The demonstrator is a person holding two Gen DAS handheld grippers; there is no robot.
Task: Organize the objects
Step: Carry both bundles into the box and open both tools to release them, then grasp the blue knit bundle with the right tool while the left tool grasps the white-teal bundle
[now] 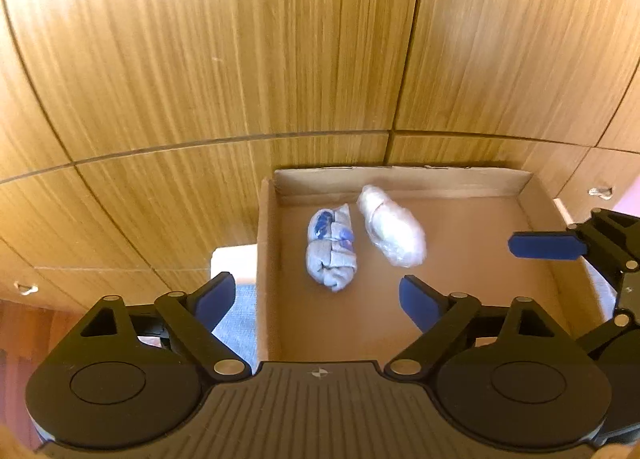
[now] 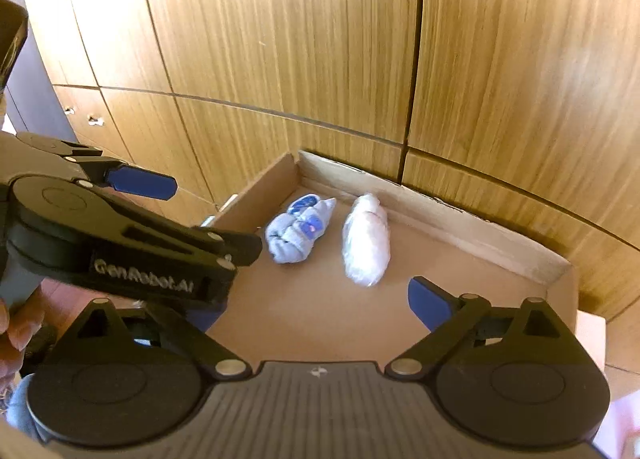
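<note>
Your left gripper [image 1: 316, 299] hangs over the near left edge of the cardboard box [image 1: 440, 181], its blue fingers [image 1: 418, 301] spread wide with nothing between them. Your right gripper [image 2: 320, 305] is likewise wide open and empty; only its right finger shows clearly, because the left gripper's black body crosses in front of the other one in the right wrist view.

Inside the box, toward the far wall, lie the rolled grey-and-blue socks [image 1: 331, 249] and, just beside them on the right, a bundle wrapped in clear plastic [image 1: 394, 225]; whether they touch is unclear. Both rest on the box floor, apart from either gripper.

The left wrist view shows a white block [image 1: 234, 263] against the box's outer left wall. The right wrist view alone shows your hand [image 2: 10, 335] on the left handle. Wooden cabinet doors [image 2: 320, 39] stand behind the box.
</note>
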